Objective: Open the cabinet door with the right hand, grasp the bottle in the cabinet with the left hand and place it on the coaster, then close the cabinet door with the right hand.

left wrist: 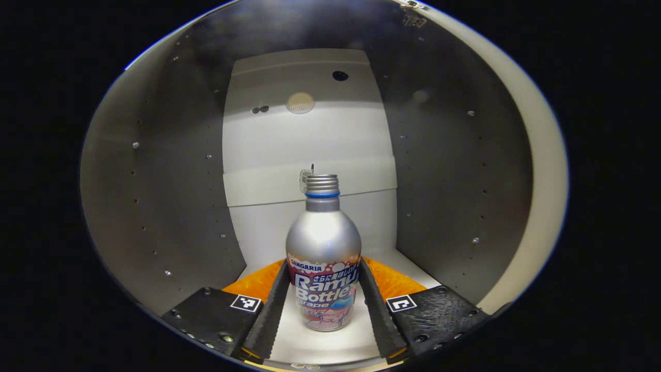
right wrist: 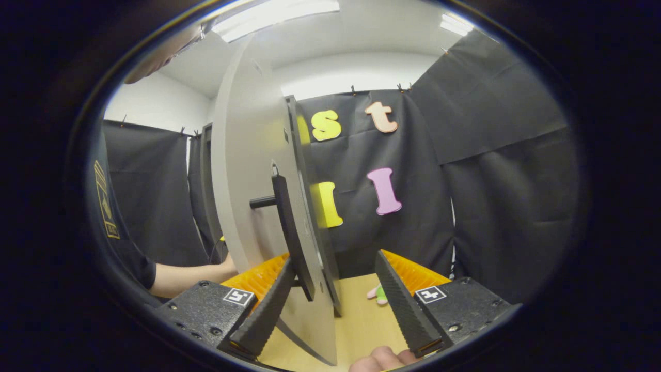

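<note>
The silver aluminium bottle with a screw cap stands upright inside the grey cabinet, dead ahead between your left gripper fingers, which look spread, not yet pinching. Your right gripper, spread too, straddles the open grey cabinet door and its black bar handle.

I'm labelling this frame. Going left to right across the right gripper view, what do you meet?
Person's sleeve → forearm → open cabinet door → door handle → black cloth wall.
</note>
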Demonstrator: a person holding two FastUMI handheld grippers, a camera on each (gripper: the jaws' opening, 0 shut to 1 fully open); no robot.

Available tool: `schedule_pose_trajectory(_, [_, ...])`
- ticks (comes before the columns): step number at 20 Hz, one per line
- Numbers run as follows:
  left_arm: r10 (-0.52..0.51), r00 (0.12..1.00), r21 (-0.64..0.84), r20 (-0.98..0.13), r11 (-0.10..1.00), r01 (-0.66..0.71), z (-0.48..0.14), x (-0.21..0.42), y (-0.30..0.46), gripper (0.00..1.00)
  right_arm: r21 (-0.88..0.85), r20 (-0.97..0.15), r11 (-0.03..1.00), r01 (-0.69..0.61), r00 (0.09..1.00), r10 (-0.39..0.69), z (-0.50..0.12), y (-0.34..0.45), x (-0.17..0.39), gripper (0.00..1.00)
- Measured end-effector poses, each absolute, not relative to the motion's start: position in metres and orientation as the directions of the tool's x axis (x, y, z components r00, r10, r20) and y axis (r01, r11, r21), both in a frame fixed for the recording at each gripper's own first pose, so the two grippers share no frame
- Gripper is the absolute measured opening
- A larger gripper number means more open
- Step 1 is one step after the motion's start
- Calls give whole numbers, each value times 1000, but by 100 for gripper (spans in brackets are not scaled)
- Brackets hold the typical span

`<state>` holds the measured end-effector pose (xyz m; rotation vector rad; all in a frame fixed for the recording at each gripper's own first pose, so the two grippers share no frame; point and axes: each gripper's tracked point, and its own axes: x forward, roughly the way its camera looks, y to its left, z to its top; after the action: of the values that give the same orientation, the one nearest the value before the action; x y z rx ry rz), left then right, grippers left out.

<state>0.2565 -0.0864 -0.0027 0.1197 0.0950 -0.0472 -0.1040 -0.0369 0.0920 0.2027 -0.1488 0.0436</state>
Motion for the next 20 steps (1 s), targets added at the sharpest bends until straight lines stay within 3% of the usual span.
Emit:
schedule_pose_trajectory(1, [-42, 996, 113, -85, 992, 52, 2, 242, -86, 66, 206, 145, 976, -74, 988, 45, 92, -37, -102, 98])
schedule_pose_trajectory(2, [-58, 996, 95, -75, 993, 65, 6, 229, -90, 66, 212, 139, 973, -91, 988, 62, 91, -37, -100, 98])
schedule_pose_trajectory(3, [-51, 996, 91, -72, 994, 57, 8, 216, -86, 76, 213, 131, 971, -105, 988, 78, 90, -36, -98, 98])
schedule_pose_trajectory(4, [-46, 997, 86, -65, 995, 51, 11, 203, -80, 66, 210, 124, 970, -120, 988, 95, 90, -36, -96, 98])
schedule_pose_trajectory(7, [-2, 999, 89, -47, 996, 6, 14, 160, -61, 66, 197, 109, 966, -167, 983, 148, 87, -36, -88, 98])
schedule_pose_trajectory(8, [21, 998, 102, -51, 995, -16, 12, 144, -52, 61, 200, 105, 962, -183, 981, 164, 86, -34, -85, 98])
schedule_pose_trajectory(10, [56, 997, 126, -60, 991, -48, 8, 118, -33, 66, 219, 92, 953, -208, 977, 192, 85, -33, -83, 94])
schedule_pose_trajectory(11, [67, 996, 128, -66, 990, -58, 4, 107, -23, 66, 227, 85, 951, -210, 977, 195, 84, -33, -83, 99])
schedule_pose_trajectory(16, [85, 993, 25, -80, 996, -84, -29, 47, 18, 66, 252, 71, 957, -144, 989, 130, 83, -34, -85, 98])
schedule_pose_trajectory(20, [74, 997, -74, -24, 994, -76, -61, -6, 46, 66, 238, 42, 967, -90, 996, 82, 83, -33, -86, 97])
